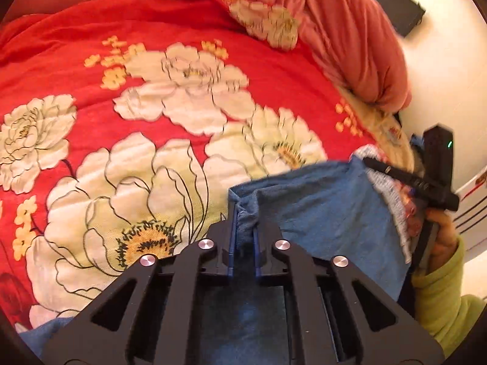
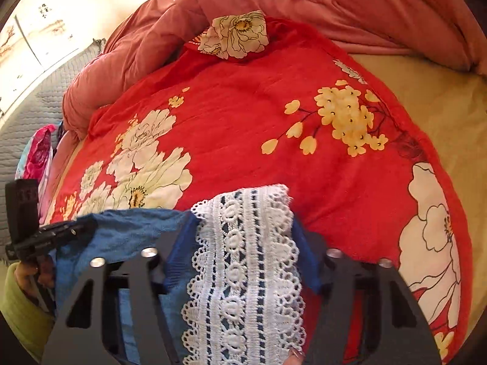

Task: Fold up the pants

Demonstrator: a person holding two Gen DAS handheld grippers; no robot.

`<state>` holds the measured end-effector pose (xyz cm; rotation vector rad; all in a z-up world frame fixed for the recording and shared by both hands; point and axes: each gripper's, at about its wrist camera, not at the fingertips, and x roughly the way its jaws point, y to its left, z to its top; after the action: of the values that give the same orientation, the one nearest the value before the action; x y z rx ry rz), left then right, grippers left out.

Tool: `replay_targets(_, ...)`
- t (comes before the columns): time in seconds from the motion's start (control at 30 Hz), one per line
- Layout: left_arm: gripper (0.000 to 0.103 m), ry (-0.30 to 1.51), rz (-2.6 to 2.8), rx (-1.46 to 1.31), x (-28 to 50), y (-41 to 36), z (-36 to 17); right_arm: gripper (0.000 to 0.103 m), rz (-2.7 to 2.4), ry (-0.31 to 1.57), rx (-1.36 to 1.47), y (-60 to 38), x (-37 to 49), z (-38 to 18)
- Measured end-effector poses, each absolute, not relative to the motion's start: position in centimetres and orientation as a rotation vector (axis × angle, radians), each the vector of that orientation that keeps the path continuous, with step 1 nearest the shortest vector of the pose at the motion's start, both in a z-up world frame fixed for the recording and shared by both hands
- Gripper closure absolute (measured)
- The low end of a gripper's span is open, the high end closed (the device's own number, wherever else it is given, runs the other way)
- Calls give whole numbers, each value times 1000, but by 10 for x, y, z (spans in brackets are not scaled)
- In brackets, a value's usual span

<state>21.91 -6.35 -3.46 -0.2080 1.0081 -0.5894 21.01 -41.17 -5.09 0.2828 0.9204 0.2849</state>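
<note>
Left wrist view
- Left gripper point(image 1: 245, 213): jaws are standing closed, pinching a bunched fold at the edge of the pants between the blue pads.
- Pants point(image 1: 319, 210): blue denim-like cloth is lying on the floral bedspread at lower right, running from the left gripper across to the right gripper; more blue cloth is showing under the left gripper's frame.
- Floral bedspread point(image 1: 182, 70): red with large cream flowers, filling most of the view.
- Pink quilt point(image 1: 341, 30): is lying heaped along the top and upper right.
- Right gripper point(image 1: 411, 179): black body is showing at the right edge, at the far corner of the pants; jaw state cannot be told from here.
- Hand point(image 1: 444, 231) in a green sleeve point(image 1: 447, 301): is holding the right gripper's handle.

Right wrist view
- Right gripper point(image 2: 243, 222): jaws are standing partly apart with the lace band between them; whether the pads are pressing on it cannot be told.
- Lace band point(image 2: 243, 258): white openwork trim of the pants is lying lengthwise over the gripper's middle, blue cloth showing through the holes.
- Pants point(image 2: 131, 231): are stretching leftward to the left gripper point(image 2: 61, 231), at the left edge.
- Floral bedspread point(image 2: 258, 121): is lying beneath and beyond.
- Pink quilt point(image 2: 334, 0): is piled at the top.
</note>
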Motion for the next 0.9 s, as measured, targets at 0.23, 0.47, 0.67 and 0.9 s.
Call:
replay_targets(0.23,101,951,-497,-129,219,-67,-26,72,256,868,215,-406,202,-44)
replay_targets(0.47,93,990,-450,-154,226,-60,-48,72,233,901,194,-406,207,-54)
replay_targets(0.67,87,968,-417,-134,224,-59,-46,79,215,817,130,-401,198,-40)
replay_targets(0.9,86,973,-404,-119,224,-62,-49,66,146,895,86,-399,208,-56)
